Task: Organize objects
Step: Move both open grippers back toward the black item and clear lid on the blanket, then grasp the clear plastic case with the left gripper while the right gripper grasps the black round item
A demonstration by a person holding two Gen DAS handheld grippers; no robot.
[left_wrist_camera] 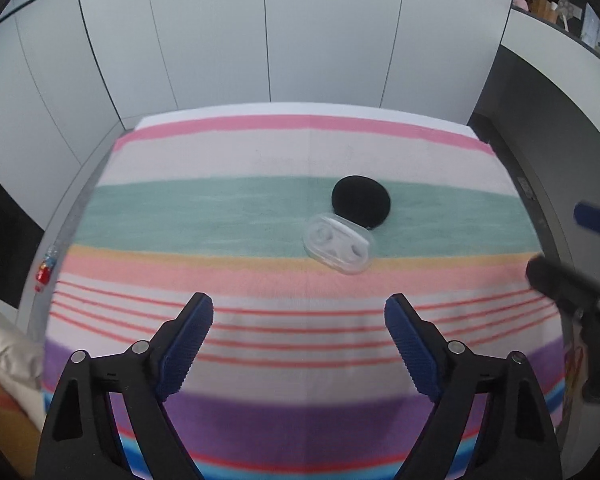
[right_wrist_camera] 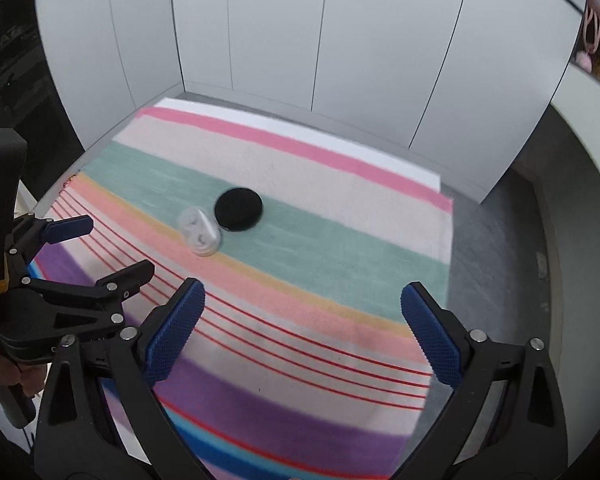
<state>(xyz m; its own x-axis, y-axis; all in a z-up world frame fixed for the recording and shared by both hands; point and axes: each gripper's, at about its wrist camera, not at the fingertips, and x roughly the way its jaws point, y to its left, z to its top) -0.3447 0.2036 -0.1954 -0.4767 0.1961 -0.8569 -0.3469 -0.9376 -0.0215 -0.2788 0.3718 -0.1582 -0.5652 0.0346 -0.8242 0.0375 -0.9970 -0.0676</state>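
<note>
The left gripper (left_wrist_camera: 299, 322) has its two black fingers with blue ribbed pads (left_wrist_camera: 188, 344) spread wide apart, grasping nothing and hovering above the striped multicoloured cloth (left_wrist_camera: 228, 208). The right gripper (right_wrist_camera: 302, 314) is likewise spread wide and empty, its blue pads (right_wrist_camera: 430, 340) clear of the cloth.

Ahead of the left fingers, a little toward the right finger, lies the clear plastic oval case (left_wrist_camera: 337, 247). Its long axis runs diagonally, from far-left to near-right as seen between the left fingers. Inside it are white moulded shapes with two round hollows; what they are is too blurred to tell. Touching its far edge sits the flat round black pad (left_wrist_camera: 361, 203), on the green stripe.

From the right wrist, the same clear case (right_wrist_camera: 199, 231) lies ahead of the left finger, and the black pad (right_wrist_camera: 238, 209) is just beyond it, overlapping its edge. The left gripper (right_wrist_camera: 118, 246) shows at the left side of that view, also spread open.
</note>
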